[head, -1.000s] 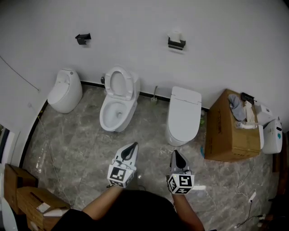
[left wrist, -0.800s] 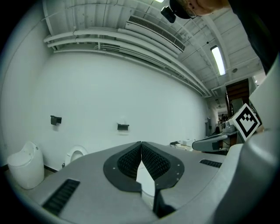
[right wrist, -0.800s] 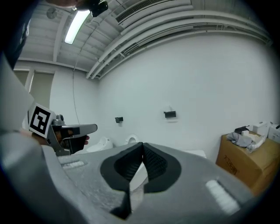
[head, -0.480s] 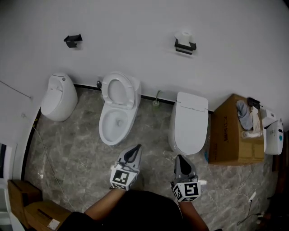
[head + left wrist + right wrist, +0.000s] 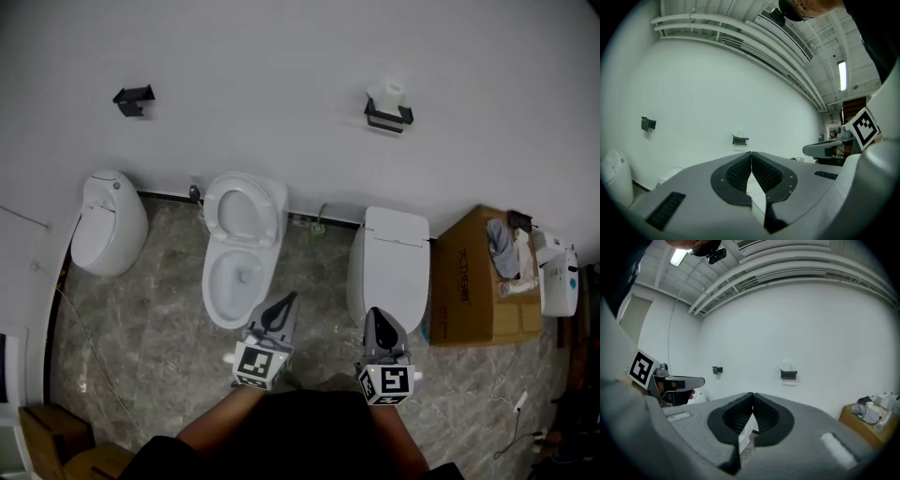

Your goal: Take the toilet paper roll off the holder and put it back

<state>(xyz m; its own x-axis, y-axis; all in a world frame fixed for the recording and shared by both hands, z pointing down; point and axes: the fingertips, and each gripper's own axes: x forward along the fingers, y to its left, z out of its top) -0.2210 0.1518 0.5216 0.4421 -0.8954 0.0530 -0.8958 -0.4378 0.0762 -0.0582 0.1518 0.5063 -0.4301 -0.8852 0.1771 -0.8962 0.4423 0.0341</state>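
A white toilet paper roll [image 5: 390, 94] stands on a black wall holder [image 5: 387, 116] high on the white wall, above the closed toilet [image 5: 388, 262]. The same holder [image 5: 789, 375] shows in the right gripper view and, smaller, as the holder [image 5: 740, 140] in the left gripper view. My left gripper [image 5: 283, 307] is shut and empty, low in the head view near the open toilet [image 5: 239, 248]. My right gripper [image 5: 376, 319] is shut and empty too, in front of the closed toilet. Both are far from the roll.
A second, empty black holder [image 5: 133, 97] is on the wall at the left. A rounded white fixture [image 5: 105, 221] stands far left. A cardboard box [image 5: 478, 279] with cloth and bottles sits at the right, beside a white appliance [image 5: 560, 281]. The floor is grey marble.
The view has moved forward and to the right: the toilets and the wall holder have drifted lower in the picture and stand nearer. Both grippers stay shut, close to the body.
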